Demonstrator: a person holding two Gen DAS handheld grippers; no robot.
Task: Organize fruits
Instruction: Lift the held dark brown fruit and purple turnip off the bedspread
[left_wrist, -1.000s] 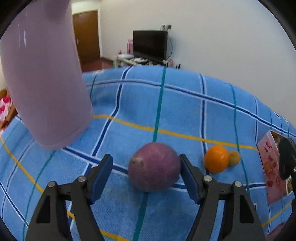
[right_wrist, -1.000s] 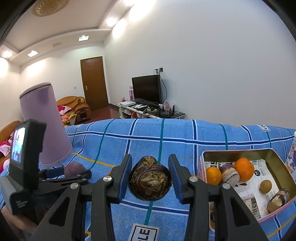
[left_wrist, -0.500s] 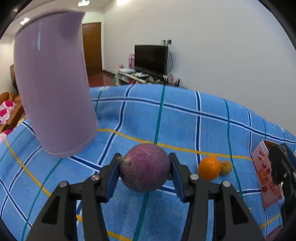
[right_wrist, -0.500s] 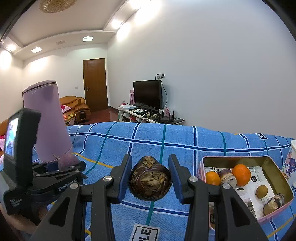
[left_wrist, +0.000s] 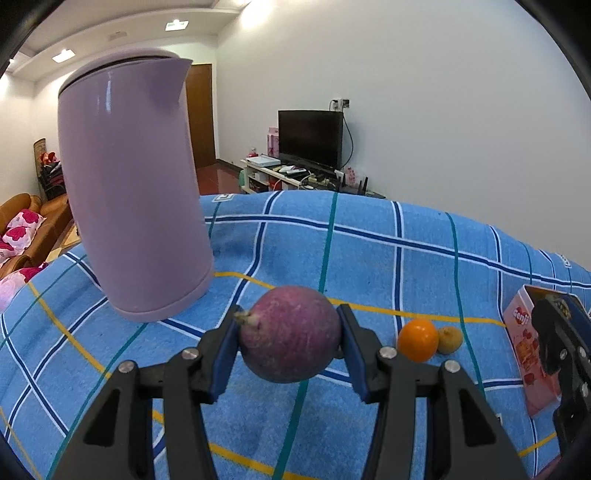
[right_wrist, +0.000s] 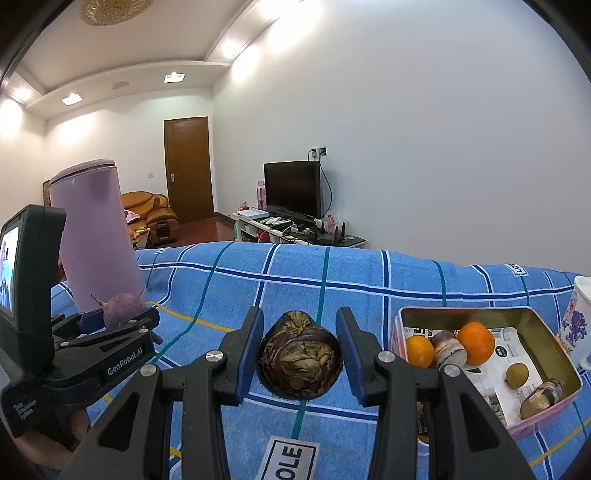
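My left gripper (left_wrist: 290, 349) is shut on a round purple fruit (left_wrist: 291, 338) with a dry stem, held just above the blue checked cloth (left_wrist: 369, 266). Seen from the right wrist, the same left gripper (right_wrist: 123, 321) carries that purple fruit (right_wrist: 120, 310) at the left. My right gripper (right_wrist: 300, 347) is shut on a dark, wrinkled brown fruit (right_wrist: 300, 358), also off the cloth. An orange (left_wrist: 417, 339) and a small tan fruit (left_wrist: 450, 339) lie on the cloth to the right of the left gripper. A pink tin (right_wrist: 461, 314) at the right holds two oranges and several smaller fruits.
A tall lilac kettle (left_wrist: 136, 192) stands on the cloth at the left, close behind the left gripper. A patterned mug (right_wrist: 580, 321) sits at the far right beside the tin. The table's far edge runs in front of a TV stand and a white wall.
The left gripper's pads closed onto the purple fruit and raised it off the cloth, and its view tipped upward. The right gripper kept still with its brown fruit.
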